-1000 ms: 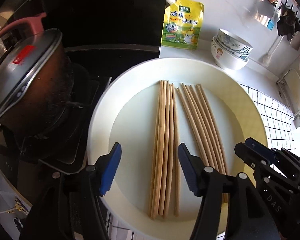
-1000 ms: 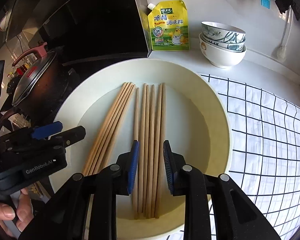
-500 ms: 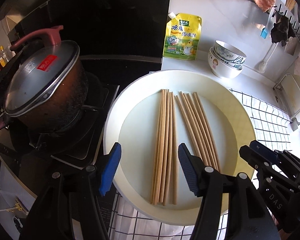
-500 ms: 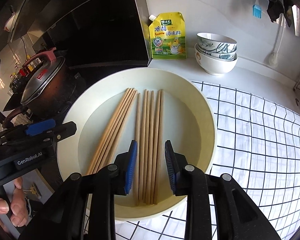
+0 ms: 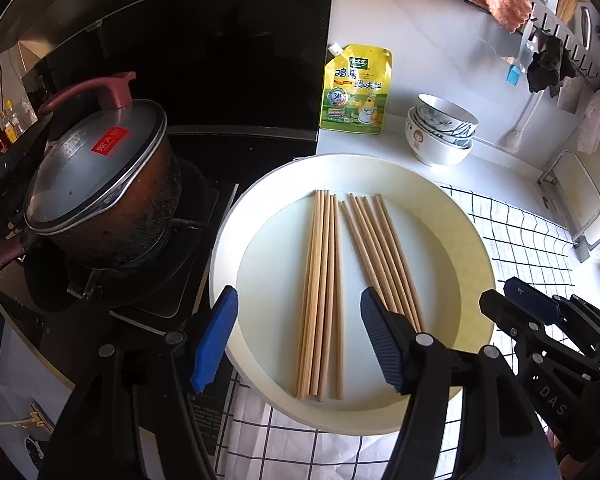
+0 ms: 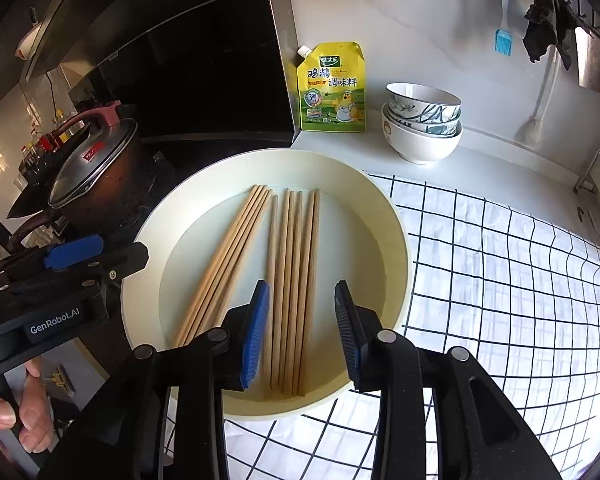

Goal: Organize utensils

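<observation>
Two bundles of wooden chopsticks lie in a cream round tray. The left bundle lies under my left gripper, which is open and empty above the tray's near edge. The right bundle lies under my right gripper, which is open, its jaws on either side of the bundle from above, holding nothing. Each gripper shows at the edge of the other's view: the right gripper, the left gripper.
A lidded dark pot sits on the stove to the left. A yellow seasoning pouch and stacked bowls stand behind the tray. A checked cloth covers the counter to the right. A wall rack holds tools.
Both grippers have drawn back and up from the tray, so more of the counter shows. The right gripper's jaws have opened wider. The chopsticks have not moved.
</observation>
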The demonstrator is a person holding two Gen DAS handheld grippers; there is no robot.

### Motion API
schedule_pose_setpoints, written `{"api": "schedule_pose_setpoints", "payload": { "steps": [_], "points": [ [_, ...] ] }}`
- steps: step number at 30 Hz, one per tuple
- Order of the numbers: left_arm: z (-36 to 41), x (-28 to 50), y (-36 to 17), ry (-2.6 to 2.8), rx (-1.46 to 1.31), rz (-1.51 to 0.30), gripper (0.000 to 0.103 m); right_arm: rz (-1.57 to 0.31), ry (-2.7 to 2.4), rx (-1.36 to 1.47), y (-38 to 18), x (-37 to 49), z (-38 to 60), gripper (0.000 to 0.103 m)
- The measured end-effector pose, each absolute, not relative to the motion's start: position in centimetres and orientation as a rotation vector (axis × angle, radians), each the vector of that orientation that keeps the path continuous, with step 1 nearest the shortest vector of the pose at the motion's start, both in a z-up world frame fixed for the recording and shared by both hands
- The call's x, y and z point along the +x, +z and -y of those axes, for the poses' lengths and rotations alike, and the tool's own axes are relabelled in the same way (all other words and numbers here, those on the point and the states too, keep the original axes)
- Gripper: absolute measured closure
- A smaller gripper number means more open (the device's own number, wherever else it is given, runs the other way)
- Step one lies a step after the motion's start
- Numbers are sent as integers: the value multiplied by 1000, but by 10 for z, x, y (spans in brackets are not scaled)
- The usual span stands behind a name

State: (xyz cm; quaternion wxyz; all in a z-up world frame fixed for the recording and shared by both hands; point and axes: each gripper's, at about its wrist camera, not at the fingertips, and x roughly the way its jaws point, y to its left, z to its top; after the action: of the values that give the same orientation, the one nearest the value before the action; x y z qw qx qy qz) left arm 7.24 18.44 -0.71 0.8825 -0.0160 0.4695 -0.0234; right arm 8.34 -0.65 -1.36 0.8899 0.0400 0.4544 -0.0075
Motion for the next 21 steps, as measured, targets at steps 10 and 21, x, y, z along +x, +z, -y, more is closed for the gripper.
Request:
{"api": "schedule_pose_setpoints", "payload": {
  "steps": [10,21],
  "points": [
    [-178,67,-2,-45,-24,-966,30,-935,-27,90,-8,74,14,60],
    [-182,63,9,1,-25,-935,9,-917,-38,107,-2,71,20,48]
  ]
}}
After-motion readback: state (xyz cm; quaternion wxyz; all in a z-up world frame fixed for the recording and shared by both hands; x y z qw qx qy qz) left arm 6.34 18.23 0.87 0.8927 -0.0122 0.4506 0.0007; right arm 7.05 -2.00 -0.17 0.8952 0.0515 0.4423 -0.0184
